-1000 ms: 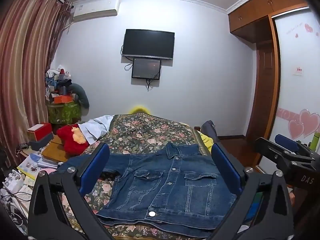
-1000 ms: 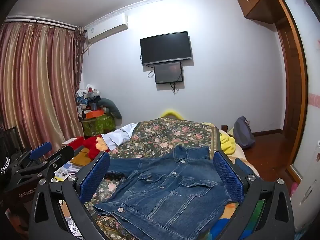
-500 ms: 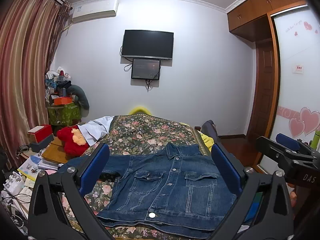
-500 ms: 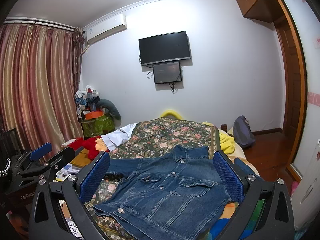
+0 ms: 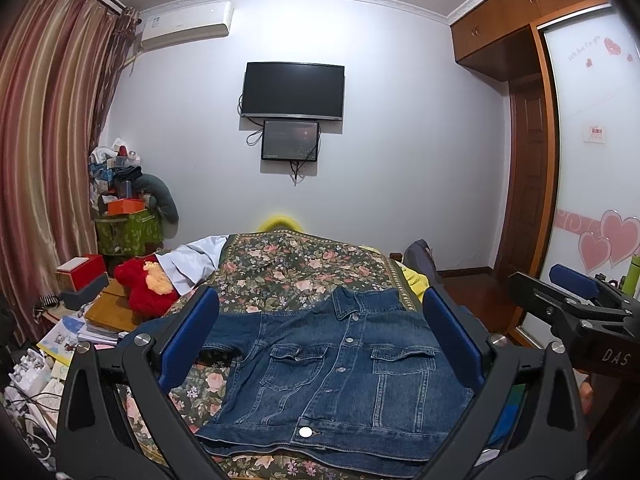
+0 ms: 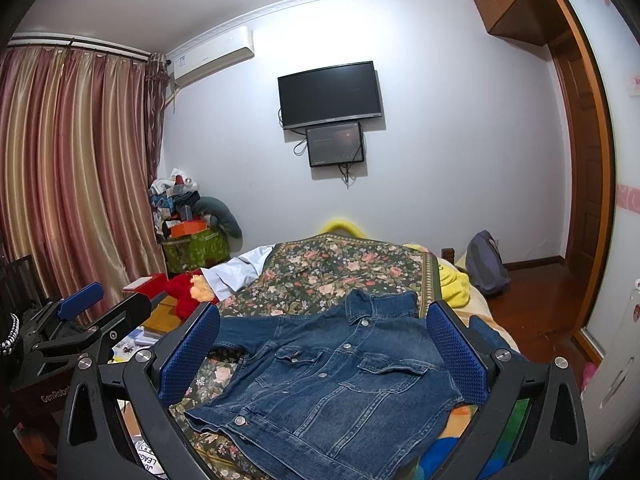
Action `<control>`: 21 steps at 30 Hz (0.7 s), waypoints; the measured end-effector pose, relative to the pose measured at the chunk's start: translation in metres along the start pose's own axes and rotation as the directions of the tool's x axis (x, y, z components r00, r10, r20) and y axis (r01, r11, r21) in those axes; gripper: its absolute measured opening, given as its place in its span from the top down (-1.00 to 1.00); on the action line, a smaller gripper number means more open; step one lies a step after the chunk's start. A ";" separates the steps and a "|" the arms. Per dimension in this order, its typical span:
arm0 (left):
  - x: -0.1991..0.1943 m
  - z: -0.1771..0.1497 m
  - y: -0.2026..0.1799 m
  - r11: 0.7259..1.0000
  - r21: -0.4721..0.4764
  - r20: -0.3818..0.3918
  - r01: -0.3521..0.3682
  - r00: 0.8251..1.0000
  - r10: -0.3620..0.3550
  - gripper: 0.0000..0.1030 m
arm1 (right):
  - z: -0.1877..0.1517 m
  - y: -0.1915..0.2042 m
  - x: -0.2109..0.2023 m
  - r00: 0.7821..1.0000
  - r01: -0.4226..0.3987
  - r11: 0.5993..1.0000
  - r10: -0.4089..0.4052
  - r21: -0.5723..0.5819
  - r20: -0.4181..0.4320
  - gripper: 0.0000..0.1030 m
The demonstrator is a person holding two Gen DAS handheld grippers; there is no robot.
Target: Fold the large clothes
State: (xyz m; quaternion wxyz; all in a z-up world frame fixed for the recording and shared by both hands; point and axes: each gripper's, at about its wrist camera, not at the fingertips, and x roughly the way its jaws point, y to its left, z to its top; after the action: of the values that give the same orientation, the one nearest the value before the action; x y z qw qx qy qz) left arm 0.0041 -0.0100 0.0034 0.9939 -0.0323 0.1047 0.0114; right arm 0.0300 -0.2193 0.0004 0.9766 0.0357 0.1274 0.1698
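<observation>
Left wrist view: jacket [image 5: 336, 364] flat, front up, on bed [image 5: 296, 268] | seen between both grippers' spread fingers, untouched | left gripper [image 5: 320, 344] agape, empty | right gripper [image 6: 324, 352] agape, empty, above jacket

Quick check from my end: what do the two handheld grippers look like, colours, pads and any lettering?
Both the left gripper and right gripper have black angular frames with silver screws and two blue textured finger pads. White lettering shows partly on each body seen from the other camera: "DAS" on the right one, "GenRobo" on the left. No cables or sleeves are visible.
</observation>
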 end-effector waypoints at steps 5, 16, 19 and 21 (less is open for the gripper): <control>0.000 0.000 -0.001 1.000 0.001 0.000 0.005 1.000 -0.005 -0.99 | 0.000 0.002 0.001 1.000 0.001 1.000 -0.001 0.000 -0.001 -1.00; 0.001 0.002 -0.002 1.000 0.001 0.003 0.006 1.000 -0.006 -0.99 | -0.002 0.001 0.004 1.000 0.001 1.000 -0.001 -0.002 0.001 -1.00; 0.002 0.002 -0.002 1.000 0.001 0.003 0.005 1.000 -0.005 -0.99 | 0.000 0.001 0.002 1.000 0.000 1.000 0.000 0.000 -0.001 -1.00; 0.002 0.002 -0.002 1.000 0.000 0.002 0.007 1.000 -0.007 -0.99 | -0.001 0.001 0.003 1.000 0.001 1.000 -0.001 -0.001 -0.001 -1.00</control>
State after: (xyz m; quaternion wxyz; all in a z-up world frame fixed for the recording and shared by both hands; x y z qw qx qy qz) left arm 0.0066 -0.0122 0.0051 0.9940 -0.0326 0.1036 0.0082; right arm 0.0324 -0.2174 -0.0007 0.9766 0.0350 0.1277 0.1693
